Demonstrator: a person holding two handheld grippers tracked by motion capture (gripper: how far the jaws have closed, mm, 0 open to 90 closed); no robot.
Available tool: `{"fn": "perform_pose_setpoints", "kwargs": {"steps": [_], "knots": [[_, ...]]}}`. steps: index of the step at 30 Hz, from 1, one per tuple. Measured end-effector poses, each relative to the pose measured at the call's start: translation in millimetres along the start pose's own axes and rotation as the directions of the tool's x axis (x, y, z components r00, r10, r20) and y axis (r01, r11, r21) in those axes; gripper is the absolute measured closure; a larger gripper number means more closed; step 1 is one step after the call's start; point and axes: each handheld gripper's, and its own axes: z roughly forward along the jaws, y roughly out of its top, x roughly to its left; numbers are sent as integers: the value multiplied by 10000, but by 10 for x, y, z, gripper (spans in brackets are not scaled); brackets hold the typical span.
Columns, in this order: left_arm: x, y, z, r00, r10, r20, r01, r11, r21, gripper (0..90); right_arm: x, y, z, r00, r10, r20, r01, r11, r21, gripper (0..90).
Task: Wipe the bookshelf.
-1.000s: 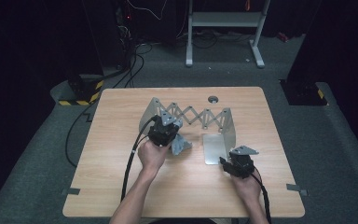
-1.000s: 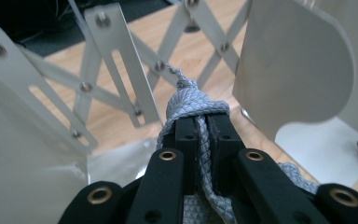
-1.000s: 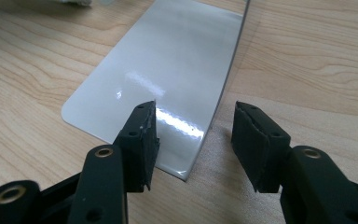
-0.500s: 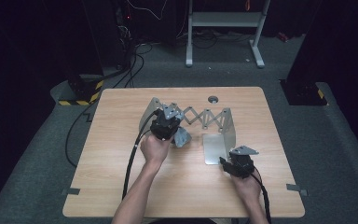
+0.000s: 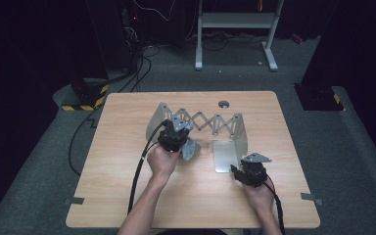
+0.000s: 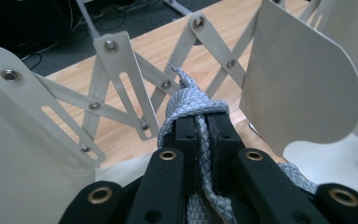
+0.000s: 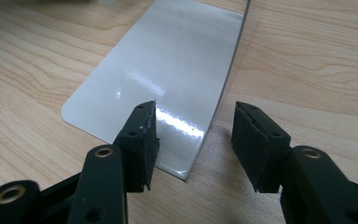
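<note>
The left gripper (image 6: 200, 126) is clamped on a grey knotted cloth (image 6: 191, 100), probably a rolled sock or a piece of woven fabric; the weave is plain to see but the whole shape is not. It is held just above the desk (image 5: 127, 196), in the space between the two end plates of an expandable metal rack (image 5: 210, 122), whose scissor lattice runs along the back. In the left gripper view the cloth points at the lattice, with the left plate (image 6: 18, 140) close on one side and the right plate (image 6: 303, 79) on the other.

The right gripper (image 7: 193, 135) has its jaws spread wide with nothing between them, and they straddle the near corner of the rack's flat foot plate (image 7: 168, 70).

The step in hand looks like carrying the cloth into the rack. The next move calls for lowering it onto the desk between the plates and then releasing it, while the right gripper could pinch the foot plate to keep the rack from sliding.
</note>
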Motion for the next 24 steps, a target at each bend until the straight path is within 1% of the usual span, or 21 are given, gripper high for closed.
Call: {"fn": "perform_pose_setpoints", "kwargs": {"steps": [2, 5, 6, 8, 11, 13, 14, 16, 18, 19, 20, 21, 22, 23, 24], "knots": [[0, -16, -3, 9995, -237, 202, 235, 9997, 108, 843, 0, 0, 0, 10000, -1, 2, 1, 10000, 0, 507], [-12, -57, 21, 9991, -330, 255, 325, 9993, 206, 843, 0, 0, 0, 10000, -2, 2, 2, 10000, 2, 506], [-17, -82, 37, 9994, -256, 235, 248, 9992, 326, 843, -1, 0, 1, 10000, -33, 7, 33, 10000, -12, 504], [-24, -135, 67, 9992, -277, 303, 260, 9982, 549, 842, -1, 0, 1, 10000, -32, 5, 32, 10000, -13, 504], [-62, -178, 103, 9990, -250, 374, 225, 9976, 648, 842, -1, 0, 1, 10000, -36, -6, 36, 10000, -7, 504], [-73, -193, 151, 9994, -188, 302, 167, 9975, 693, 843, -1, 0, 2, 10000, -36, 3, 36, 10000, -13, 504], [-62, -202, 180, 9997, -80, 252, 59, 9967, 806, 843, 0, 0, 0, 10000, -6, -10, 6, 10000, 4, 504], [-41, -235, 248, 10000, -59, 36, 56, 9960, 893, 842, -1, 0, 0, 10000, -33, -7, 33, 10000, -3, 504], [-15, -275, 294, 9998, 136, -133, -121, 9943, 1058, 844, -2, 0, 0, 10000, -28, -10, 28, 10000, -4, 504], [-15, -291, 306, 9995, 236, -188, -215, 9943, 1045, 844, 0, 0, 0, 10000, -4, -11, 4, 10000, 1, 505], [-20, -302, 314, 9992, 347, -208, -323, 9938, 1068, 844, 0, 0, 0, 10000, -1, -12, 1, 10000, 3, 505], [-32, -311, 325, 9992, 330, -210, -307, 9940, 1052, 844, -1, 0, 1, 10000, -31, -7, 31, 10000, -4, 504], [-36, -317, 336, 9989, 411, -213, -385, 9933, 1093, 844, -1, 0, 1, 10000, -29, -8, 29, 10000, -5, 504], [-47, -327, 351, 9991, 363, -223, -337, 9935, 1084, 844, -2, 0, 0, 10000, -29, -9, 29, 10000, -3, 504], [-49, -335, 360, 9988, 441, -204, -414, 9919, 1200, 844, -1, 0, 1, 10000, -32, -6, 32, 10000, -5, 504]]}}
